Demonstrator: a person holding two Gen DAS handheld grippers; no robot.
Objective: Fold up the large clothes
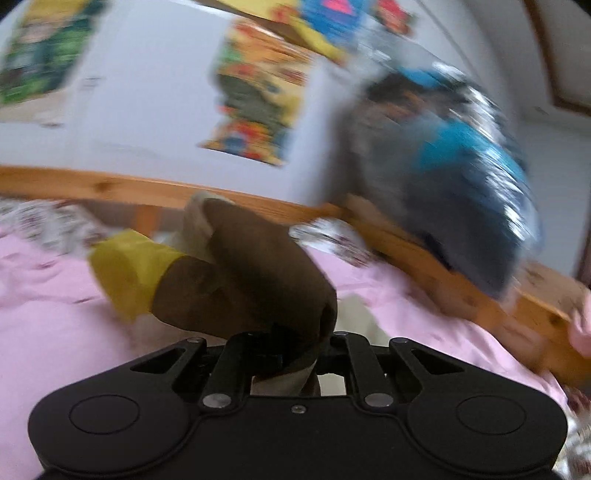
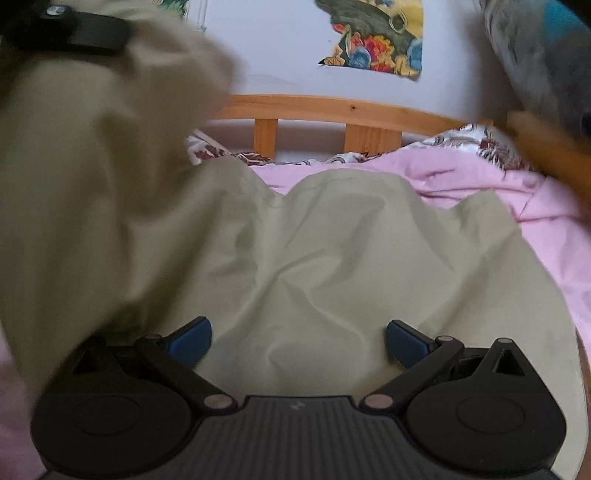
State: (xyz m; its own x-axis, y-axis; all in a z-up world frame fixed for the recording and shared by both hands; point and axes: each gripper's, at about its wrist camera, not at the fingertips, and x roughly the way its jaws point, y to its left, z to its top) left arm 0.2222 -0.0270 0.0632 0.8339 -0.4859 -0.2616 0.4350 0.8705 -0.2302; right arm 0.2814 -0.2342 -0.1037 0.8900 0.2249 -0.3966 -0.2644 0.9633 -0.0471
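Note:
A large garment lies on the pink bed. In the right wrist view its pale beige cloth point(image 2: 314, 258) spreads in front of my right gripper point(image 2: 298, 341), whose blue-padded fingers point(image 2: 192, 339) stand wide apart just above it. The garment's left part is lifted, with my left gripper point(image 2: 74, 26) at its top. In the left wrist view my left gripper point(image 1: 295, 358) is shut on a bunched brown part of the garment point(image 1: 255, 280) with a yellow cuff point(image 1: 129, 269) and holds it above the bed.
The pink duvet point(image 1: 55, 314) covers the bed. A wooden headboard rail point(image 2: 325, 107) runs behind, with a floral pillow point(image 2: 476, 144). Posters point(image 1: 258, 99) hang on the white wall. A blurred dark and blue bundle point(image 1: 454, 177) hangs over the wooden rail at the right.

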